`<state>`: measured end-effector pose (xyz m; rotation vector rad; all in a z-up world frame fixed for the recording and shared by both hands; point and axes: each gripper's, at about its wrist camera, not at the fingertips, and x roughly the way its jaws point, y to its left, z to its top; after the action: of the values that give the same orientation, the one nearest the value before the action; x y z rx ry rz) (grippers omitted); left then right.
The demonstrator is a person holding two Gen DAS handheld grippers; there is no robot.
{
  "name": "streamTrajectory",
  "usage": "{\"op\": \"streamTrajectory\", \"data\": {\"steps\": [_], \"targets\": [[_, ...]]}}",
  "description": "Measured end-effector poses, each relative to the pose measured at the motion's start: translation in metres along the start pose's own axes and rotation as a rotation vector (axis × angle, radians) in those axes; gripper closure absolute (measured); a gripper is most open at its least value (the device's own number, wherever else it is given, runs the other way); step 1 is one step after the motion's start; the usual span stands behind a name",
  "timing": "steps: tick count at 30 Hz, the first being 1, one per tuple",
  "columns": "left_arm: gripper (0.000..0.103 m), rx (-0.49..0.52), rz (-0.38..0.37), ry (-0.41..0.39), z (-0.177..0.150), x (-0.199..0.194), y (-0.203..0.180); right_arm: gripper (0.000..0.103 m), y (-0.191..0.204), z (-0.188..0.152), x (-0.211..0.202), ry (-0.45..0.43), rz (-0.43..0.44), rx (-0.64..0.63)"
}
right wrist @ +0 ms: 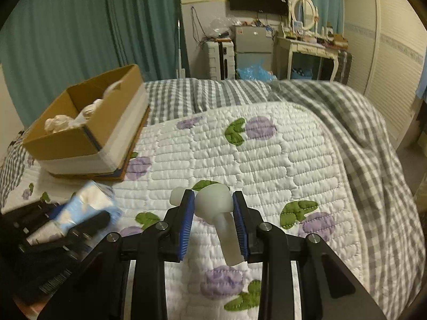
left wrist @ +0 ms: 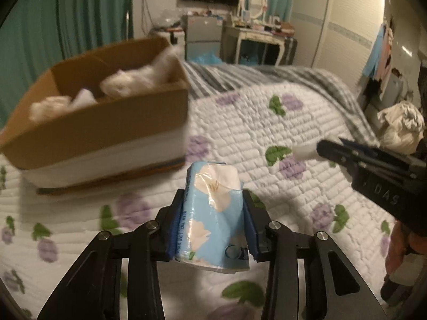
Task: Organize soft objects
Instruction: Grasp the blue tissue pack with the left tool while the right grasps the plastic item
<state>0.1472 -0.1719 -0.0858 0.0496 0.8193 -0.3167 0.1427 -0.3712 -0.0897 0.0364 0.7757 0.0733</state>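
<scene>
My left gripper [left wrist: 213, 200] is shut on a blue floral tissue pack [left wrist: 213, 213] and holds it above the quilt, in front of the cardboard box [left wrist: 106, 122]. The box holds several white soft items [left wrist: 128, 82]. My right gripper [right wrist: 213, 200] is shut on a white soft toy with a stem [right wrist: 216, 208]. In the left wrist view the right gripper [left wrist: 320, 150] shows at the right with the white piece [left wrist: 304, 150] at its tip. In the right wrist view the left gripper [right wrist: 88, 210] with the tissue pack [right wrist: 85, 205] sits at lower left, near the box [right wrist: 88, 130].
A white quilt with purple flowers [right wrist: 267, 160] covers the bed, with a grey checked blanket [right wrist: 360, 133] at the right and far side. A white bundle [left wrist: 400, 128] lies off the bed's right edge. A dresser [right wrist: 307, 50], fridge and green curtains stand beyond.
</scene>
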Motion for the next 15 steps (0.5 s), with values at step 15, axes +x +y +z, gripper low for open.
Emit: {"op": "streamTrajectory", "data": {"steps": [15], "targets": [[0.064, -0.024, 0.056, -0.208, 0.032, -0.14, 0.052, 0.074, 0.087, 0.026, -0.099, -0.103, 0.097, -0.101]]}}
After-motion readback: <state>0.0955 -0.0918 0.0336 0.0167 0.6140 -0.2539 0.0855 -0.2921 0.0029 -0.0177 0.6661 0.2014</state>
